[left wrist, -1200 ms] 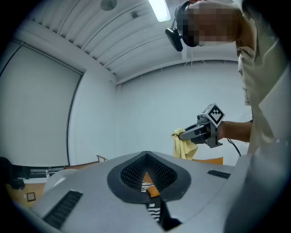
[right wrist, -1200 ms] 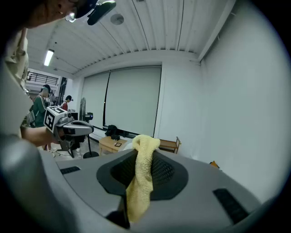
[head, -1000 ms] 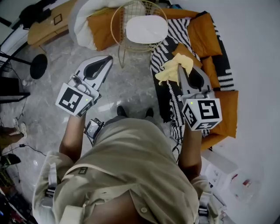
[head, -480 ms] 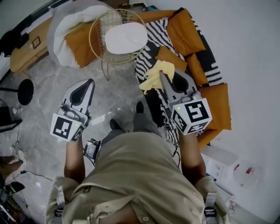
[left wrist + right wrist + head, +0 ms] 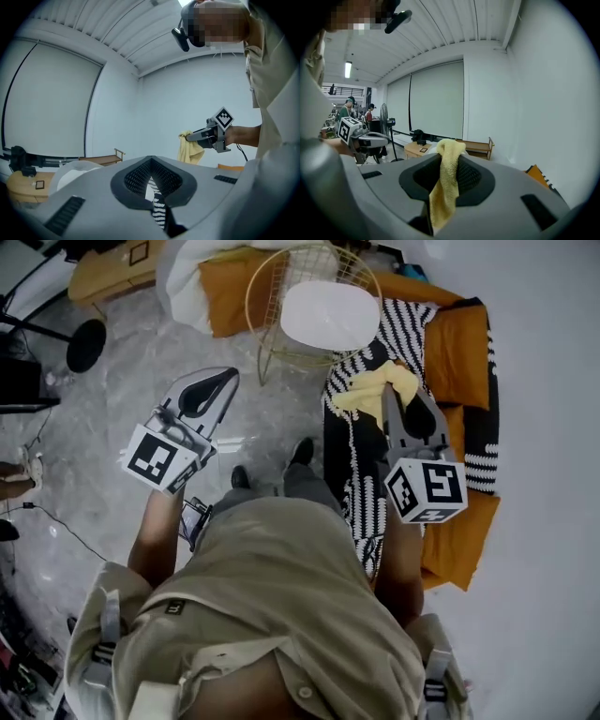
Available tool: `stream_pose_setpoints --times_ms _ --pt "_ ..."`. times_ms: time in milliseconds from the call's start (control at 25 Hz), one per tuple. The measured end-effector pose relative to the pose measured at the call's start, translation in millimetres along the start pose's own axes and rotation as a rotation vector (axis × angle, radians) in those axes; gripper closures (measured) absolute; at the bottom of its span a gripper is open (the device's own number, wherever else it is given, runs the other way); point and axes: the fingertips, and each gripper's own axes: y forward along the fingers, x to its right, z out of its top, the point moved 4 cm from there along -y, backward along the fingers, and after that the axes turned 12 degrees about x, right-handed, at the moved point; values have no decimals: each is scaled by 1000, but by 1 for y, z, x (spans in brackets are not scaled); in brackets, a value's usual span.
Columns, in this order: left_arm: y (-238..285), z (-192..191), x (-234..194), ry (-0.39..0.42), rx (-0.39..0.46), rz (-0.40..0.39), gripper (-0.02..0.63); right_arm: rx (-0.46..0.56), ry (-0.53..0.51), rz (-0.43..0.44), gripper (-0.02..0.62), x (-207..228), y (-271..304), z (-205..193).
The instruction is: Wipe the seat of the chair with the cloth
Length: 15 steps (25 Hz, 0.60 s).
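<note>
Yellow cloth hangs pinched in the right gripper, whose jaws are clenched on its upper edge; in the right gripper view the cloth runs up between the jaws and folds over their tips. It is held in the air ahead of the person, short of the chair and not touching it. The chair's white seat sits bare inside a gold wire frame, just beyond the cloth in the head view. The left gripper is held out to the chair's left over the grey marble floor, its jaw tips closed together with nothing between them. A black-and-white striped blanket and orange cushions lie to the right of the chair, by the white wall
</note>
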Motion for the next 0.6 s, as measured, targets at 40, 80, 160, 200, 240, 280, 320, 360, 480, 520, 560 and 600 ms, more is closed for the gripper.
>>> stream_pose_setpoints --times_ms 40,80,160,200,240,280,320,360,480,520,560,600 --pt "12 -5 -1 11 -10 18 591 7 -4 15 508 13 7 -4" --pt "24 -10 -3 18 -21 36 591 10 -7 30 508 25 16 -7" --pt "49 -16 -5 29 -43 40 591 0 -12 54 508 45 32 -13" --pt "62 -17 -4 42 -57 21 591 -7 -17 63 508 54 38 -15" --pt "74 -18 -2 58 -79 -4 591 -10 -24 72 508 63 43 -16" --pt "85 -17 0 75 -106 -30 591 -8 -32 81 508 72 49 -15" --pt "95 -17 3 89 -128 -54 591 -4 -40 91 508 82 55 -14" --pt "103 -16 6 97 -145 -76 591 1 -44 99 508 92 61 -13" --pt "119 -23 13 80 -201 -125 591 16 -39 126 508 115 78 -14" --pt "124 -26 12 78 -217 -129 591 21 -36 134 508 120 83 -15" --pt "131 -27 10 83 -225 -125 591 23 -32 140 508 125 87 -17" --pt "137 -27 7 96 -222 -116 591 24 -28 145 508 130 92 -18"
